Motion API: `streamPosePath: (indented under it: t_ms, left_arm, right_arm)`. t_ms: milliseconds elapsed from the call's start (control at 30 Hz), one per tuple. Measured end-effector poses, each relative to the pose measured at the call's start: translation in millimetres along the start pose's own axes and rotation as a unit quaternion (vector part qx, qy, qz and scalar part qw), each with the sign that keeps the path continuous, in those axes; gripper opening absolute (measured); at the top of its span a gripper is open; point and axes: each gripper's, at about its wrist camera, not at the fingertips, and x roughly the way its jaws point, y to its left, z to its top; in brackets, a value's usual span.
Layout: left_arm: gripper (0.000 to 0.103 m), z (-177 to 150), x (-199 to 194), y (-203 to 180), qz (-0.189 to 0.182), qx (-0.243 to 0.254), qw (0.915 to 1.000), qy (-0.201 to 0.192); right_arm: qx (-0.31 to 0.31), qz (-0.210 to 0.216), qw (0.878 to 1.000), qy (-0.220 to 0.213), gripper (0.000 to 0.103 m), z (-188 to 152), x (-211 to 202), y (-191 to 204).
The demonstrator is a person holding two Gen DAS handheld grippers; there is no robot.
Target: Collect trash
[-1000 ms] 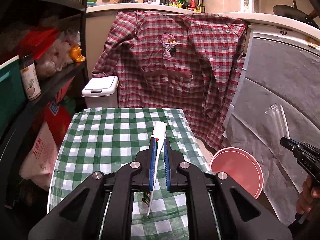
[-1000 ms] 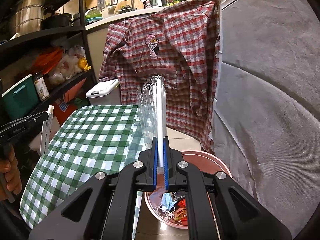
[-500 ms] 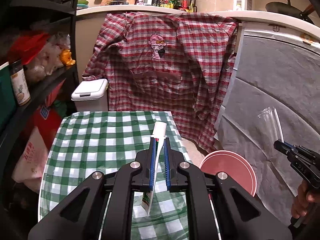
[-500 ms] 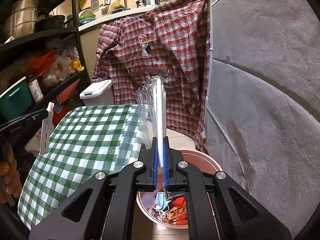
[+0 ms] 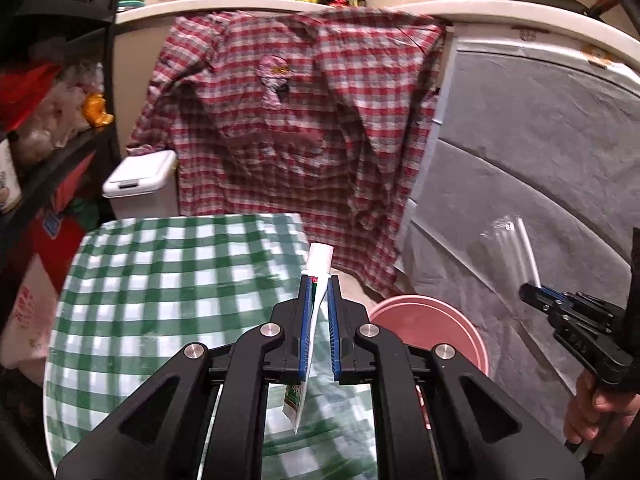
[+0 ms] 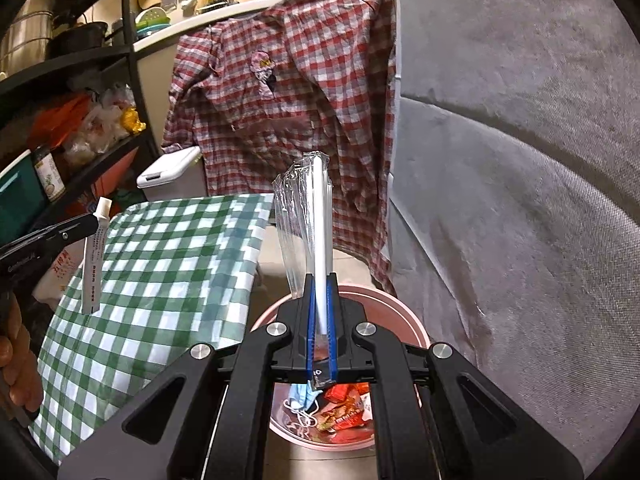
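Note:
My left gripper (image 5: 318,280) is shut on a white toothpaste tube (image 5: 316,268) with a green printed tail, held over the right edge of the green checked table (image 5: 168,280). The same gripper (image 6: 94,222) and its tube (image 6: 94,264) show at the left of the right wrist view. My right gripper (image 6: 320,280) is shut on a clear plastic wrapper with a white straw (image 6: 320,216) inside, standing upright. It hangs above the pink bin (image 6: 416,328), which holds a blue face mask and red wrappers. The pink bin (image 5: 432,320) sits on the floor right of the table.
A red plaid shirt (image 5: 300,100) hangs over the counter behind. A white lidded bin (image 5: 140,184) stands beyond the table. Black shelves (image 6: 80,64) with bags and jars run along the left. Grey fabric (image 6: 520,200) covers the right side. A hand (image 5: 600,412) holds the right gripper.
My left gripper with the tube has moved right, toward the pink bin. The right gripper with the wrapper has drifted forward over the bin.

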Motion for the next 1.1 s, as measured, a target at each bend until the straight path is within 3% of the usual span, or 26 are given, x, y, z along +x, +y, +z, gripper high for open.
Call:
streamPosePath:
  t_ms: [400, 767, 800, 833, 900, 967, 1100]
  left_arm:
    - [0.008, -3, 39, -47, -0.069, 0.002, 0.9970, 0.033]
    - [0.008, -7, 71, -95, -0.109, 0.019, 0.9920, 0.061]
    - [0.010, -7, 71, -98, -0.113, 0.019, 0.9917, 0.060]
    - [0.021, -6, 72, -99, -0.116, 0.019, 0.9913, 0.059]
    - [0.041, -4, 70, -99, -0.117, 0.015, 0.9917, 0.051]
    - [0.042, -2, 66, -98, -0.119, 0.012, 0.9918, 0.045]
    - [0.042, -1, 57, -93, -0.120, 0.016, 0.9919, 0.040]
  right_arm:
    - [0.010, -0.012, 1.000, 0.022, 0.005, -3, 13, -19]
    - [0.012, -0.016, 0.998, 0.051, 0.009, -7, 29, -26]
    - [0.013, -0.019, 0.998, 0.053, 0.011, -7, 31, -26]
    - [0.016, -0.021, 0.998, 0.056, 0.013, -7, 32, -27]
    - [0.023, -0.023, 0.998, 0.058, 0.030, -7, 34, -30]
    - [0.025, -0.028, 0.998, 0.055, 0.038, -7, 34, -31]
    - [0.026, -0.032, 0.998, 0.054, 0.040, -8, 32, -34]
